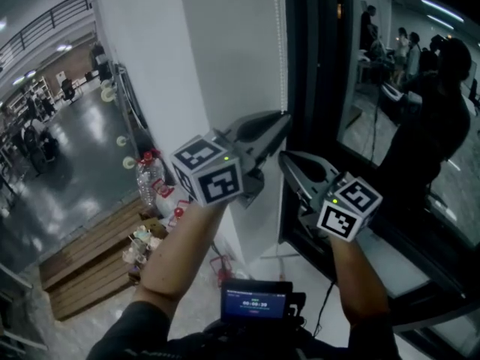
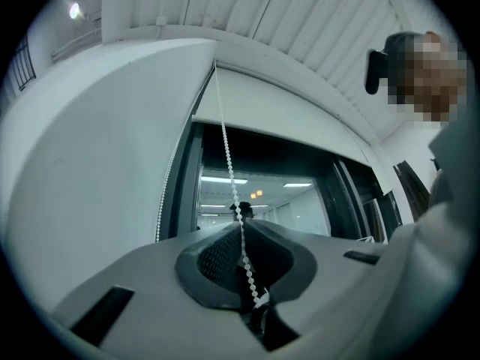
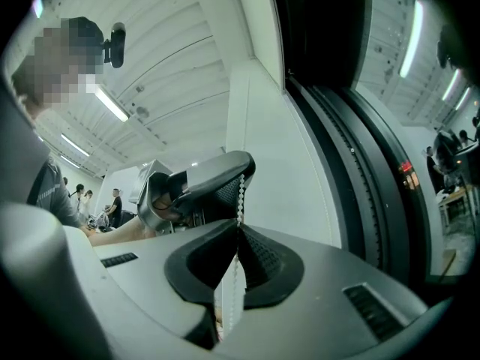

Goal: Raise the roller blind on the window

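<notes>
We find the left gripper [image 2: 241,227] with jaws pinched tight on the chain [image 2: 225,156], just above the right gripper [image 3: 240,229], which is likewise clamped on it. The blind [image 2: 285,115] covers the top of the window [image 2: 285,193].

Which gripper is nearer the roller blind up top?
Left. The left gripper pinches the bead chain higher up, below the roller blind; the right gripper grips it just underneath.
</notes>
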Motion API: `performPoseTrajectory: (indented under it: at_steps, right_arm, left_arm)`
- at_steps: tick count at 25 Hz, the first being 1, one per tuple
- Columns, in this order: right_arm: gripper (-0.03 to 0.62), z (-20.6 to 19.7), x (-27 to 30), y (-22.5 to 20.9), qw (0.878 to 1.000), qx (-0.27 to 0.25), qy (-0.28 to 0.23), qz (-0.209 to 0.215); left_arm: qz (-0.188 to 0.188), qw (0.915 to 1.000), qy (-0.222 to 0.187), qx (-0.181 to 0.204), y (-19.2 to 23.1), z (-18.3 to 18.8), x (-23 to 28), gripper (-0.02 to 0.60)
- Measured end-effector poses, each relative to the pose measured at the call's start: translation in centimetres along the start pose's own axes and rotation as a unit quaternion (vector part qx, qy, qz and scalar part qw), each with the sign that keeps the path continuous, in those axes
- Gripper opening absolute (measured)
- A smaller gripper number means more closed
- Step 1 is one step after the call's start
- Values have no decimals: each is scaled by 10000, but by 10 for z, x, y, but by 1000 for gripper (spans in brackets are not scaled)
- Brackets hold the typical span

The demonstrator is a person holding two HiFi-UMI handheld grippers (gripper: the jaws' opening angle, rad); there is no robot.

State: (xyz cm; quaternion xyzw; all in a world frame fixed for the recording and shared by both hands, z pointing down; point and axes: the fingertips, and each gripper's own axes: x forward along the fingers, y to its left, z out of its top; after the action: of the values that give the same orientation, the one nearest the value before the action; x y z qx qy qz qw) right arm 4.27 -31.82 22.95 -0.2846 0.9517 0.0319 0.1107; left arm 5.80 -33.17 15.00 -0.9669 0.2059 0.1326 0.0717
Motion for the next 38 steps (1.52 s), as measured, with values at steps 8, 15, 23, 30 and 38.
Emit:
performPoseTrajectory:
  at_steps: [8,15,23,30,38]
  right_arm:
    - [5,-29,0,1,9996,61,262,31]
    - [5,-70,-3,4,9980,364,522,18]
    - [6,-108,-11,-4,9939,636,898,-112]
    - [46,-104,-20,-11,9920,49,1209,-352]
    - [71,12,-28,-22,9979,-304,-73,-562]
  left_arm:
    - [-3,9999,-19,-117,1,-25,-16,14]
    - [274,9994,36,-225,0,-64,-31,12]
    - [379,9981,323,-350,3,-105,-38,12]
    - [317,9985,269,-354,-2,-105,-37,12]
    - [212,9987,179,-418,-10,-101,-35,12]
